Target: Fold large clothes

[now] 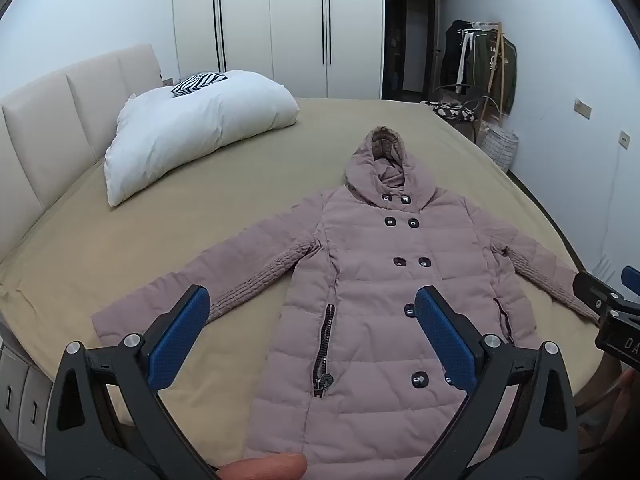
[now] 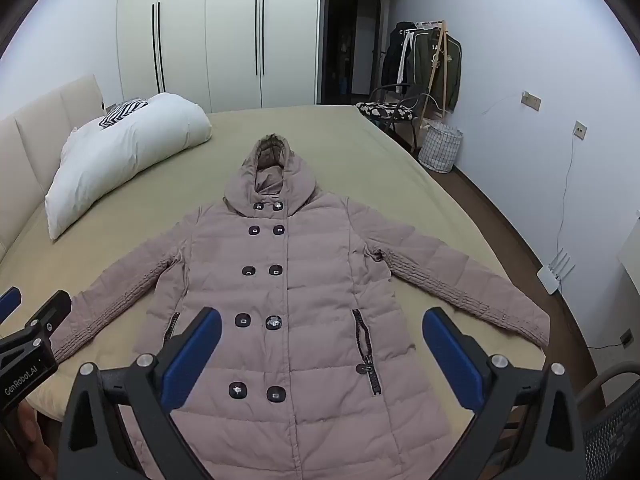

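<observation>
Nothing folded yet: puffer coat (image 2: 288,300) flat, buttoned, face-up on bed (image 2: 400,152), hood at 12 o'clock, sleeves splayed toward 8 and 4; left gripper (image 1: 312,312) and right gripper (image 2: 322,334) hovering over hem, jaws wide, empty; all folds left.

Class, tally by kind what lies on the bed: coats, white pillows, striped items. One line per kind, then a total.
Coat: 1
White pillow: 1
Striped item: 1
Total on the bed: 3
</observation>
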`<move>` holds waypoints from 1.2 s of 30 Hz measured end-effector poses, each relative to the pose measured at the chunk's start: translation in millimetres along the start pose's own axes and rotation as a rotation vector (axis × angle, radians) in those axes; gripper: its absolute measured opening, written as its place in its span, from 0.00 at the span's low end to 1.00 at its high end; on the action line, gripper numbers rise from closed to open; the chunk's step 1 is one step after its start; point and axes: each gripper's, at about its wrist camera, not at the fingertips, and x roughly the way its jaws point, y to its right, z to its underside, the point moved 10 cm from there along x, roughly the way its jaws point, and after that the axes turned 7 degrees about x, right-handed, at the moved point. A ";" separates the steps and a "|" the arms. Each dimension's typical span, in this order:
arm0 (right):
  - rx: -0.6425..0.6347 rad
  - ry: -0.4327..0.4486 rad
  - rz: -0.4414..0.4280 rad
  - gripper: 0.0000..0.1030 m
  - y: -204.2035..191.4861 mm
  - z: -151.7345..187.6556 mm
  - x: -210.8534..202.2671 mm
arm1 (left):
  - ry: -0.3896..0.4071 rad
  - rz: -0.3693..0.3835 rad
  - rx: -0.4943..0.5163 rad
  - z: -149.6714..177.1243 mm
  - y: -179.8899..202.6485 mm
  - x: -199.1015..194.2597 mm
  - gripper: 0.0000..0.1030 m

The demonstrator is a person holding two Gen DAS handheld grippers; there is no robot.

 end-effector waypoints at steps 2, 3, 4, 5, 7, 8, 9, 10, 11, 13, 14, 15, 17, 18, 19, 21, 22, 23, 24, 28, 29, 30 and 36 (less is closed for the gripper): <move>0.001 0.002 0.000 1.00 0.0 0.2 0.6 | 0.000 -0.001 0.000 -0.1 0.0 0.1 1.00; 0.001 -0.001 0.000 1.00 0.0 0.6 1.0 | 0.001 -0.002 0.000 -0.1 0.0 0.0 1.00; 0.001 0.000 0.000 1.00 0.0 0.8 1.3 | 0.003 -0.004 0.000 -0.1 -0.2 -0.3 1.00; 0.001 0.000 -0.001 1.00 0.1 1.0 1.6 | 0.003 -0.005 -0.001 1.1 -2.6 -1.3 1.00; 0.000 -0.002 0.001 1.00 0.0 1.4 2.4 | 0.001 -0.008 -0.003 4.8 -6.5 0.8 1.00; 0.000 -0.002 0.000 1.00 0.0 1.6 2.7 | -0.001 -0.011 -0.004 4.2 -7.1 2.4 1.00; 0.000 -0.002 0.000 1.00 0.1 1.9 3.0 | -0.001 -0.013 -0.004 4.5 -7.0 1.3 1.00; 0.001 -0.002 0.000 1.00 0.1 2.0 3.3 | 0.000 -0.014 -0.003 4.3 -6.3 -0.6 1.00; 0.002 -0.002 0.000 1.00 0.0 2.3 3.6 | -0.005 -0.018 -0.006 4.2 -6.3 0.5 1.00; 0.000 -0.004 -0.002 1.00 -0.8 2.3 4.0 | -0.010 -0.023 -0.007 4.6 -7.1 5.1 1.00; 0.000 -0.004 -0.002 1.00 -1.1 2.5 4.1 | -0.011 -0.025 -0.006 4.0 -7.1 4.6 1.00; 0.000 -0.005 -0.002 1.00 -1.1 2.6 4.4 | -0.011 -0.026 -0.006 4.1 -7.2 4.6 1.00; -0.001 -0.006 -0.003 1.00 -1.5 3.1 4.4 | -0.011 -0.025 -0.007 4.1 -7.4 4.5 1.00; -0.001 -0.006 -0.003 1.00 -1.5 3.3 4.3 | -0.010 -0.024 -0.007 4.0 -7.3 4.8 1.00; -0.001 -0.007 -0.002 1.00 -1.7 3.3 5.2 | -0.011 -0.024 -0.007 3.9 -7.3 5.2 1.00; -0.001 -0.007 -0.002 1.00 -1.9 3.4 5.4 | -0.011 -0.023 -0.008 4.0 -7.8 4.8 1.00; -0.001 -0.008 -0.002 1.00 -1.9 3.4 5.7 | -0.011 -0.023 -0.008 4.0 -7.9 4.8 1.00; -0.001 -0.008 -0.002 1.00 -2.1 3.5 5.8 | -0.011 -0.022 -0.009 4.1 -8.1 4.8 1.00; -0.001 -0.008 -0.003 1.00 -2.0 3.5 6.0 | -0.011 -0.022 -0.009 4.2 -8.1 4.9 1.00; -0.001 -0.010 -0.003 1.00 -2.1 3.7 6.6 | -0.011 -0.022 -0.009 4.4 -8.6 4.9 1.00; -0.001 -0.010 -0.003 1.00 -2.3 3.8 6.7 | -0.011 -0.022 -0.010 4.5 -8.2 4.8 1.00; -0.001 -0.010 -0.003 1.00 -0.5 2.1 7.3 | -0.011 -0.022 -0.010 4.6 -8.2 4.7 1.00; -0.002 -0.012 -0.004 1.00 -5.8 5.7 10.3 | -0.011 -0.021 -0.011 5.2 -8.5 5.0 1.00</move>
